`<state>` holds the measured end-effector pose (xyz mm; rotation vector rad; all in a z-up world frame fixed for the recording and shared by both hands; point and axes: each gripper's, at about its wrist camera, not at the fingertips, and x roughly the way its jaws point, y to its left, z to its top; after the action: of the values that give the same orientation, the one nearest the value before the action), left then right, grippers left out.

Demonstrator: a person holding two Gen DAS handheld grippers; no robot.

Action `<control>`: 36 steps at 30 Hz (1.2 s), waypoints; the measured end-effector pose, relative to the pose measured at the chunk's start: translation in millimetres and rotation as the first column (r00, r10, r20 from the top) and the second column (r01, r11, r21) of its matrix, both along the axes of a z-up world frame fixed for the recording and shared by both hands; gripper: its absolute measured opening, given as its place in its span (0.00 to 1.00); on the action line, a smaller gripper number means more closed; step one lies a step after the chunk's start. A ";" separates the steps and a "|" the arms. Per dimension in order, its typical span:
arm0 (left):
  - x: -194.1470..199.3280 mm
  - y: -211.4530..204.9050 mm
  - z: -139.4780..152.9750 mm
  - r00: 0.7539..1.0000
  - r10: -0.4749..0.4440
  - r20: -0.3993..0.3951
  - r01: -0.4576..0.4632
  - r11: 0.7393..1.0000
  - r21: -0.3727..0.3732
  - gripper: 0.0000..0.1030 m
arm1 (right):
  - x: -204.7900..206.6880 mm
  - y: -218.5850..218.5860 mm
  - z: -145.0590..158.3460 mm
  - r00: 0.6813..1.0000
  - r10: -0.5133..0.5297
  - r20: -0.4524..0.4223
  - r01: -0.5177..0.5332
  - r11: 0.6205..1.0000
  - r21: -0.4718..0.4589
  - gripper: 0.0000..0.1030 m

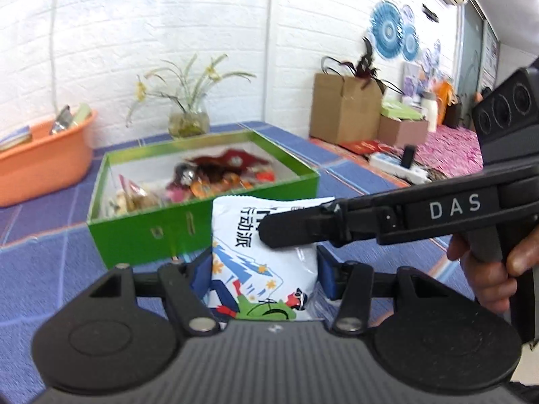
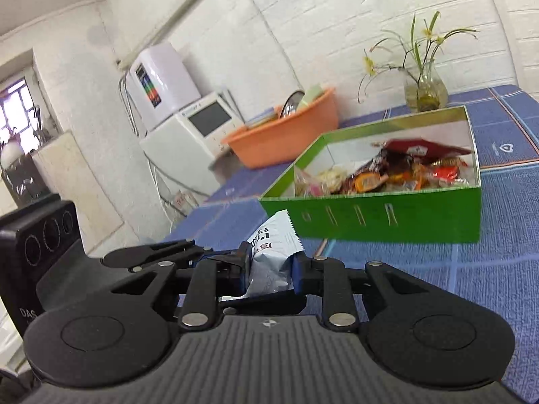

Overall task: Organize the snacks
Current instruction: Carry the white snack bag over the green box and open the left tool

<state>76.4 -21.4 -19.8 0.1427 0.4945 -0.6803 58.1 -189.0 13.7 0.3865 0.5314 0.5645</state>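
Observation:
A white snack packet [image 1: 266, 266] with blue and green print is held upright just in front of the green box [image 1: 202, 229]. My left gripper [image 1: 261, 272] is shut on its lower half. My right gripper [image 2: 269, 266] comes in from the right and is shut on the packet's upper part [image 2: 269, 262]; its finger [image 1: 303, 227] crosses the packet in the left wrist view. The green box [image 2: 387, 219] is open and holds several wrapped snacks [image 2: 377, 175]. The packet is lower than the box's rim, on its near side.
An orange basin [image 1: 43, 161] with items stands at the back left, a glass vase with a plant [image 1: 188, 121] behind the box. Cardboard boxes [image 1: 343, 111] sit on a side table at the right. The blue cloth [image 2: 488, 269] covers the table.

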 end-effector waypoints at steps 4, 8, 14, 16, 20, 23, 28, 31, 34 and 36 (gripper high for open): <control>0.1 0.9 6.1 0.998 0.034 0.048 -0.034 0.999 0.013 0.52 | 4.3 2.7 5.8 0.999 -0.003 0.051 0.004 1.000 -0.021 0.42; 7.0 0.8 14.7 0.996 0.040 0.082 -0.042 0.999 0.017 0.52 | 8.4 5.0 14.9 0.994 0.012 0.107 -0.006 0.998 -0.055 0.42; 32.9 -3.9 33.9 0.982 0.073 0.176 -0.078 0.997 0.024 0.55 | 34.2 6.6 33.8 0.983 0.003 0.181 0.012 0.996 -0.084 0.42; 48.3 -7.9 41.7 0.978 0.094 0.188 -0.102 0.994 0.030 0.55 | 54.6 3.9 42.1 0.984 0.010 0.180 0.007 0.995 -0.095 0.43; 79.2 -14.3 53.9 0.972 0.126 0.199 -0.131 0.991 0.016 0.55 | 97.5 -7.0 54.7 0.993 0.007 0.119 0.001 0.998 -0.064 0.43; 99.4 -19.9 55.8 0.971 0.140 0.195 -0.144 0.990 0.007 0.56 | 115.1 -10.7 54.4 0.990 0.012 0.140 -0.002 0.997 -0.073 0.43; 119.1 -30.6 37.1 0.976 0.147 0.162 -0.148 0.989 -0.004 0.57 | 126.7 -20.3 30.6 0.988 -0.069 0.137 0.073 0.997 -0.018 0.43; 126.2 -34.7 22.0 0.984 0.131 0.124 -0.131 0.991 -0.004 0.57 | 128.8 -25.8 14.6 0.987 -0.105 0.120 0.106 0.994 -0.003 0.43; 132.7 -37.2 13.0 0.988 0.121 0.094 -0.121 0.993 -0.010 0.57 | 133.7 -29.2 10.3 0.989 -0.100 0.106 0.103 0.995 -0.017 0.43; 133.0 -37.3 13.3 0.989 0.116 0.096 -0.115 0.993 -0.017 0.57 | 132.5 -32.2 12.0 0.987 -0.106 0.123 0.108 0.994 -0.010 0.43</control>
<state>209.4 -58.7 -6.5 0.1346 0.4026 -0.5602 190.6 -221.1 25.8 0.3601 0.3946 0.4763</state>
